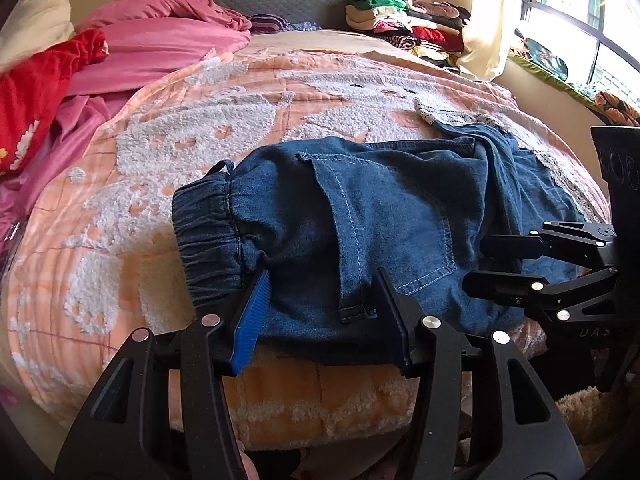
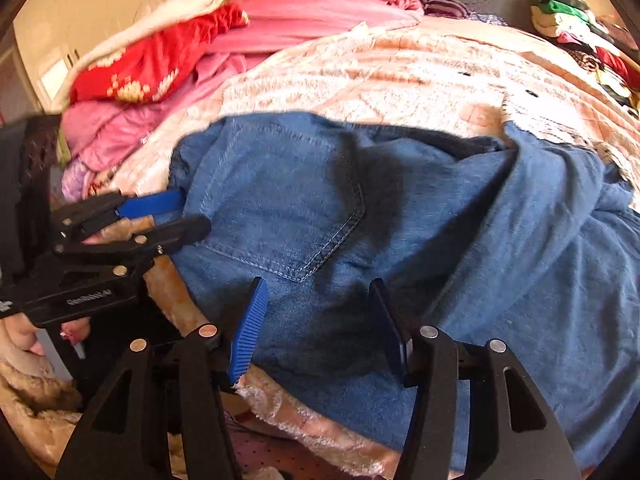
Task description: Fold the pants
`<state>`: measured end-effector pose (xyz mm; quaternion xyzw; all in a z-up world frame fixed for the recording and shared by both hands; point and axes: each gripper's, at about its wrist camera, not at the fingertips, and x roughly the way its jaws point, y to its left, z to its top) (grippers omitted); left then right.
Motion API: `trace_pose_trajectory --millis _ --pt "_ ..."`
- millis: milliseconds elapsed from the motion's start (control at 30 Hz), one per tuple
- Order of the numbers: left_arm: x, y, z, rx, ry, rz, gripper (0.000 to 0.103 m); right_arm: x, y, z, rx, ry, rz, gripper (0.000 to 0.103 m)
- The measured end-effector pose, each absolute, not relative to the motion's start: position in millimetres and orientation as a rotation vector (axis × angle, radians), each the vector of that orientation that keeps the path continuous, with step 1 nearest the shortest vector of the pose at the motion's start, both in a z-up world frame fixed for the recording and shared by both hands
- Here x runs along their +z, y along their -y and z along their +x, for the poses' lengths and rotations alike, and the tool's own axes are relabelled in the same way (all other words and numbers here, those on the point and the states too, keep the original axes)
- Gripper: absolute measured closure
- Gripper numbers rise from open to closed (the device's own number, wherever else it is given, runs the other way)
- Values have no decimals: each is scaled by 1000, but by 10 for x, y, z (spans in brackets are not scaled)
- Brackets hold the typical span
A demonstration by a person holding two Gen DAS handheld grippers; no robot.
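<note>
Blue denim pants lie folded near the front edge of a bed, on a peach quilt with white fluffy patterns. Elastic waistband sits at the left end in the left wrist view; a back pocket faces up; lace-trimmed fabric shows past the far right end.

Left gripper: jaws partly apart, straddling the near edge of the pants just right of the waistband. Blue ribbed pad on one finger rests against the denim. Whether the pads pinch the cloth or merely flank it cannot be told.

Right gripper: jaws parted over the near part of the pants below the pocket corner, pads on either side of flat denim, no fold raised between them. Picture blurred.

Each gripper appears in the other's view, side by side along the near edge of the pants. A hand grasps the left gripper's handle.

Surroundings: pink bedding and a red garment at far left; stacked clothes near the window.
</note>
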<state>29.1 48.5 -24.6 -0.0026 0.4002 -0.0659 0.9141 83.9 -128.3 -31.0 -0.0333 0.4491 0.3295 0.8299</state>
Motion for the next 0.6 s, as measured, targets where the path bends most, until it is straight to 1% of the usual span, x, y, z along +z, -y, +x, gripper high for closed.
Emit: trace_pose_trajectory --millis 67,233,367,600 --pt "-218 -502 276 -138 -825 -29 59 -224 1359 816 689 -934 -45 46" --pt "-118 -470 222 -128 -810 -28 58 -35 1545 784 659 -895 -20 46" --pt "-25 -422 181 -133 -791 -26 53 72 1708 794 625 -866 -3 46" --pt "89 -363 142 -122 -775 -13 49 150 1926 817 574 -843 22 46"
